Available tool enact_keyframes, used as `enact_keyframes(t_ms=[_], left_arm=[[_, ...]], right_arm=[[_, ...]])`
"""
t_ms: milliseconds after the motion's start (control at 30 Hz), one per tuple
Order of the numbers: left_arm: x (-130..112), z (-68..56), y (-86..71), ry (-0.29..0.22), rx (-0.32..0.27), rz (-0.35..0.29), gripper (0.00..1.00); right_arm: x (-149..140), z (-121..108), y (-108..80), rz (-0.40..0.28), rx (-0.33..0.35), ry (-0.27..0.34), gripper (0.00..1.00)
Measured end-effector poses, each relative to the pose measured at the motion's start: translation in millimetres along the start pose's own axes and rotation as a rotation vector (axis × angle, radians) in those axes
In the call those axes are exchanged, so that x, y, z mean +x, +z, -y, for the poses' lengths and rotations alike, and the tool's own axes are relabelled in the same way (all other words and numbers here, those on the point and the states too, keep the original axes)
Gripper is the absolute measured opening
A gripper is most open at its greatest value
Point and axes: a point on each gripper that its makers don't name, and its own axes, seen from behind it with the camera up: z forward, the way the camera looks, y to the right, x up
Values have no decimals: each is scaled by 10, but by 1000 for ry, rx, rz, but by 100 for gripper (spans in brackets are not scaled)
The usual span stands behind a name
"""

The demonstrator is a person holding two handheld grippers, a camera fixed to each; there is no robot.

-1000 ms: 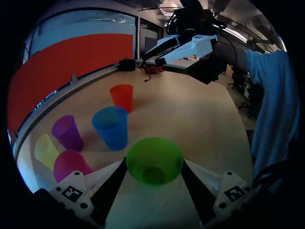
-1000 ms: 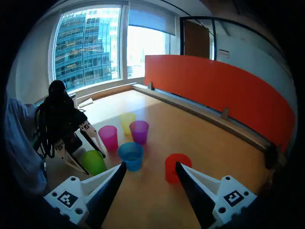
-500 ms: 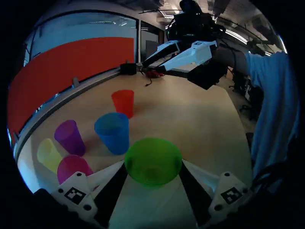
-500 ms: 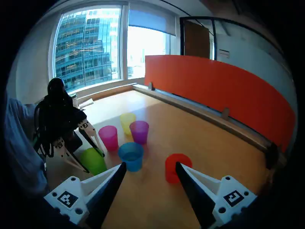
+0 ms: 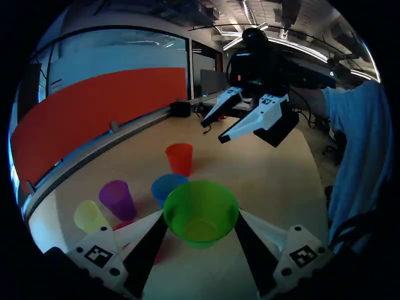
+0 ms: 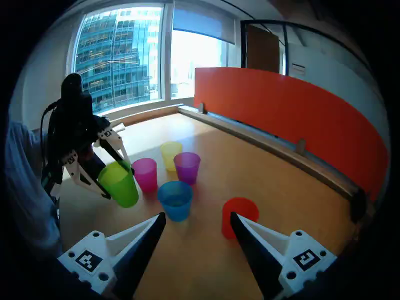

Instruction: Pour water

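Currently the left gripper [image 5: 200, 216] pinches the green cup [image 5: 201, 192], one finger on each side of its wall just under the rim, with the mouth facing the camera. I can't tell whether there is water inside. Just behind the green cup in the left gripper view is the blue cup [image 5: 167, 186], partly hidden by it. The purple cup [image 5: 118, 199] and yellow cup [image 5: 89, 216] sit to its left, and the red cup [image 5: 179, 157] stands farther back, apart from the group. Beyond that the right gripper [image 5: 211, 133] hangs above the table [image 5: 280, 170], fingers spread with nothing between them, and a light blue sleeve [image 5: 360, 150] shows at the right edge. From the right gripper view, blue and red stand upright nearest its fingertips. The green cup is tilted slightly and looks raised off the wood, just beside the pink cup [image 6: 146, 174]. Purple and yellow stand behind, close together. An orange partition [image 6: 300, 120] runs along the far edge, with windows [image 6: 120, 60] past it.
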Motion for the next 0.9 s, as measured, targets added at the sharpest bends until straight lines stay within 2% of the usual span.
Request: enact_keyframes(t_ms=[267,500,900], left_arm=[[288,208,-179,-8,48,-71,87],[450,378,-322,1,88,-107,88],[623,575,-509,-15,135,-167,88]], right_arm=[[-76,85,114,9,21,-1,100],[-110,134,201,11,36,5,100],[-140,192,384,6,51,-2,100]])
